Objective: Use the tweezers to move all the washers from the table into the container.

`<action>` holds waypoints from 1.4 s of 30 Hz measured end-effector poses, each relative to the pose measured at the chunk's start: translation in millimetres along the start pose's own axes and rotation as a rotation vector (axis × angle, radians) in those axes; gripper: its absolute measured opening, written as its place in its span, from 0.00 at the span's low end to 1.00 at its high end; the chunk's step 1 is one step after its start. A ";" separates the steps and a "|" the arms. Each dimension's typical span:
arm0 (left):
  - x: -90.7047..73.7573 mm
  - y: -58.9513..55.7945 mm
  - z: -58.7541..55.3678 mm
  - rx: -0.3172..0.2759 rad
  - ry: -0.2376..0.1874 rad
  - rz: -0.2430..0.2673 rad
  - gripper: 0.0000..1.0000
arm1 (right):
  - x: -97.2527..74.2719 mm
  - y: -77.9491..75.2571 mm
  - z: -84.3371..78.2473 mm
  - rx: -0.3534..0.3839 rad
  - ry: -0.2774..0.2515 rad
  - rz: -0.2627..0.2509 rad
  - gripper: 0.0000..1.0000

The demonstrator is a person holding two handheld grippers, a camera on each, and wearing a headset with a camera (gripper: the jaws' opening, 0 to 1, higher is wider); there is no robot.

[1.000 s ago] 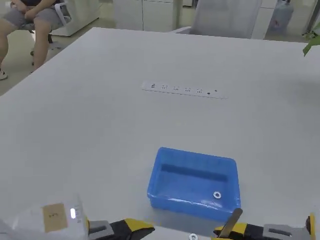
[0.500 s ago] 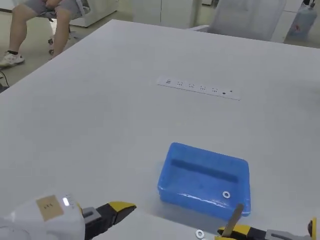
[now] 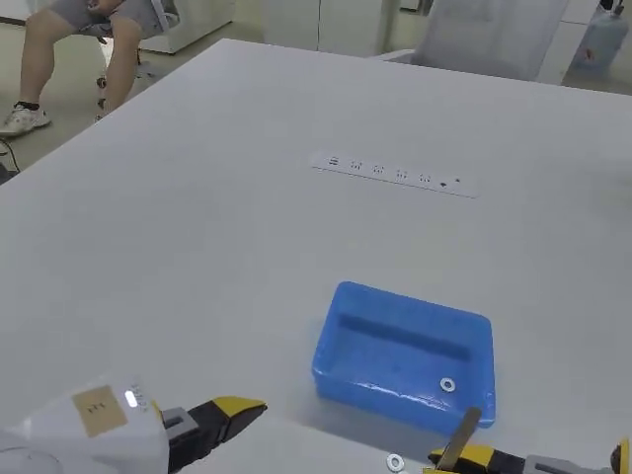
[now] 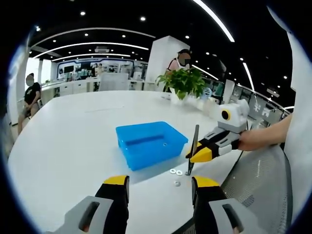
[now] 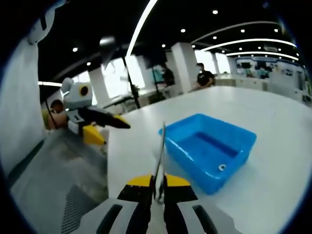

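Note:
A blue container (image 3: 341, 341) stands on the white table, with one washer (image 3: 447, 385) inside it. Another washer (image 3: 395, 461) lies on the table just in front of the container. In the left gripper view three washers (image 4: 177, 183) lie there. My right gripper (image 5: 158, 187) is shut on the tweezers (image 5: 160, 151), whose tips point up near the container's front edge (image 5: 187, 151). In the head view the right gripper (image 3: 446, 458) and tweezers (image 3: 460, 437) sit at the bottom right. My left gripper (image 4: 160, 187) is open and holds nothing, to the left of the container (image 4: 151, 141).
A white power strip (image 3: 393, 175) lies flat farther back on the table. A seated person (image 3: 94, 20) is at the far left corner, beyond the table. A potted plant (image 4: 183, 83) stands at the table's far end. The table's near edge runs just below the grippers.
The head camera has shifted, so the whole picture moved. Relative to the container, my left gripper has drawn back a little to the left. The right gripper still holds the tweezers.

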State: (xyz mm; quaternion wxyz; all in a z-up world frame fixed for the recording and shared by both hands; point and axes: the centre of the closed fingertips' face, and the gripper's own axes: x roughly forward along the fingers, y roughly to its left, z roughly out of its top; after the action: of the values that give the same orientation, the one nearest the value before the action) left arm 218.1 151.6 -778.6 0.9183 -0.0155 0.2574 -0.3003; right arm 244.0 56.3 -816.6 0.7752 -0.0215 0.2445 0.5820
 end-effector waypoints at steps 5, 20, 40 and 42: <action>0.2 -0.9 0.1 0.008 0.002 -0.004 0.50 | 1.7 1.2 -2.3 -0.023 0.005 0.004 0.05; -1.7 1.1 4.2 0.024 -0.023 0.005 0.50 | -0.1 24.0 -14.0 -0.431 0.236 0.028 0.04; -4.0 4.2 8.8 0.031 -0.051 0.036 0.52 | -5.3 30.9 2.1 -0.283 0.238 0.018 0.04; -5.6 2.8 13.3 0.033 -0.077 0.032 0.54 | -7.1 30.4 8.9 -0.293 0.231 0.012 0.04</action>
State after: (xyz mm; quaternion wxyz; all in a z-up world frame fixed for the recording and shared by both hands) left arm 222.2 155.3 -765.0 0.9324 -0.0077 0.2168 -0.2890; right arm 218.0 62.6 -798.3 0.7271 -0.1992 0.2446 0.6097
